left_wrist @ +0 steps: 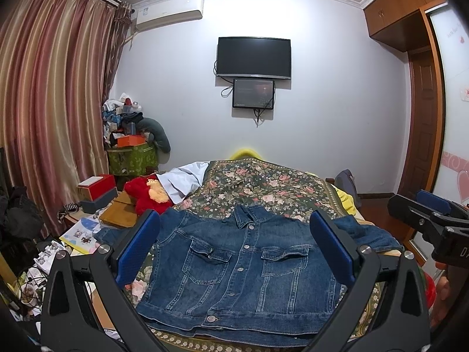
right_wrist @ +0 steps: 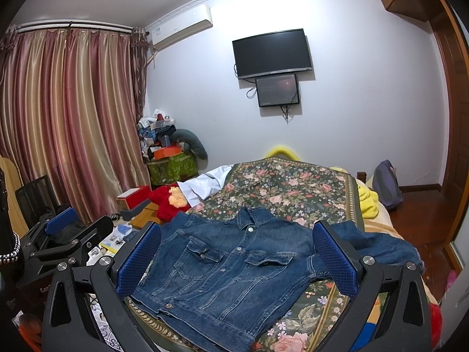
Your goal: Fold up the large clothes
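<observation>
A blue denim jacket [left_wrist: 240, 275] lies flat, front up and buttoned, on the floral bedspread [left_wrist: 263, 187]. It also shows in the right wrist view [right_wrist: 222, 272], with its right sleeve [right_wrist: 378, 249] spread toward the bed's right edge. My left gripper [left_wrist: 234, 249] is open and empty, held above the jacket's chest, its blue pads wide apart. My right gripper [right_wrist: 237, 258] is also open and empty above the jacket. The right gripper shows at the right edge of the left wrist view [left_wrist: 433, 220]; the left gripper shows at the left of the right wrist view [right_wrist: 67, 234].
A red plush toy [left_wrist: 146, 193] and a white cloth [left_wrist: 181, 182] lie at the bed's far left. A cluttered side table [left_wrist: 88, 228] stands left of the bed. A backpack [right_wrist: 387, 184] sits on the floor at right. Curtains [left_wrist: 52, 102] hang at left.
</observation>
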Demonstrator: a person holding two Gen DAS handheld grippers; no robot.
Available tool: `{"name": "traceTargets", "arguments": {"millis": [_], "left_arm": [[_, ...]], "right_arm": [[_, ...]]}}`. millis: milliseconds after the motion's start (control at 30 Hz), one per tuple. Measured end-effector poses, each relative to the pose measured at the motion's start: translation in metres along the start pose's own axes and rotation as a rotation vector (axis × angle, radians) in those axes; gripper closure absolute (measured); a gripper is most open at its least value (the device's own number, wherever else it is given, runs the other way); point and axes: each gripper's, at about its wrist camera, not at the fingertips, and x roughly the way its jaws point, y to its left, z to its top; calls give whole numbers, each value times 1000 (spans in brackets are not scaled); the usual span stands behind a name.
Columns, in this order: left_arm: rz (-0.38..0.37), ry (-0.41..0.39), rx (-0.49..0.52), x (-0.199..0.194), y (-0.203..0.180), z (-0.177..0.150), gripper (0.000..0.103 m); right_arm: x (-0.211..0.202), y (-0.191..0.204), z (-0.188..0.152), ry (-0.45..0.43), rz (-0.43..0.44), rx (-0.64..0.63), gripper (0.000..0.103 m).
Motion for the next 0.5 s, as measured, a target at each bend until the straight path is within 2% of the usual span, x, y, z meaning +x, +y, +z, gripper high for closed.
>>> {"name": "traceTargets", "arguments": {"millis": [500], "left_arm": [[10, 8, 0, 5, 4, 0, 0]], "right_arm": [[9, -8, -4, 14, 3, 14, 0]]}}
